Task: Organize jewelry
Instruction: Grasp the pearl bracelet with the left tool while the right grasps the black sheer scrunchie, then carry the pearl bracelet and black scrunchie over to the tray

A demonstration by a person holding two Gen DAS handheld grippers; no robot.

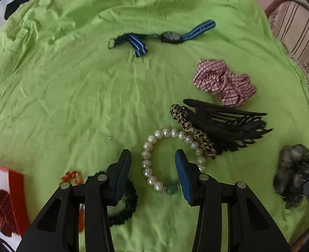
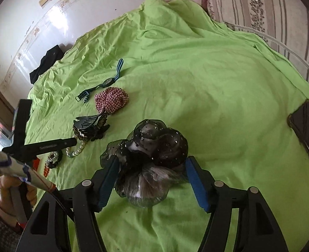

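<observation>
**Inspector:** Your left gripper (image 1: pixel 153 163) points down at the green sheet (image 1: pixel 70 84). Its jaws stand apart, and one side of the pearl bracelet (image 1: pixel 154 145) lies in the gap between them. The pads do not press on it: the right-hand pad sits over the inside of the loop, near the green bead (image 1: pixel 171 189).

**Operator:** And the right one?

**Inspector:** Your right gripper (image 2: pixel 152 163) has its jaws spread wide on either side of the black gauze hair tie (image 2: pixel 152 149), which rests on the sheet. The left finger (image 2: pixel 109 180) touches the gauze edge; the right finger stands just clear. You are not pinching it.

**Operator:** Where is the rest?

**Inspector:** Beside the bracelet lie a leopard-print hair tie (image 1: pixel 193 135) and, partly over it, a black claw clip (image 1: pixel 227 126). Beyond them is a red checked scrunchie (image 1: pixel 223 82), and farther off a watch with a blue striped strap (image 1: pixel 162 36). Under your left gripper's left finger lie a dark hair tie (image 1: pixel 127 208) and an orange bead string (image 1: pixel 71 177). At the left edge is an orange-rimmed box (image 1: pixel 16 189) holding something dark red. A phone (image 2: pixel 307 126) lies at the sheet's right side.
</observation>
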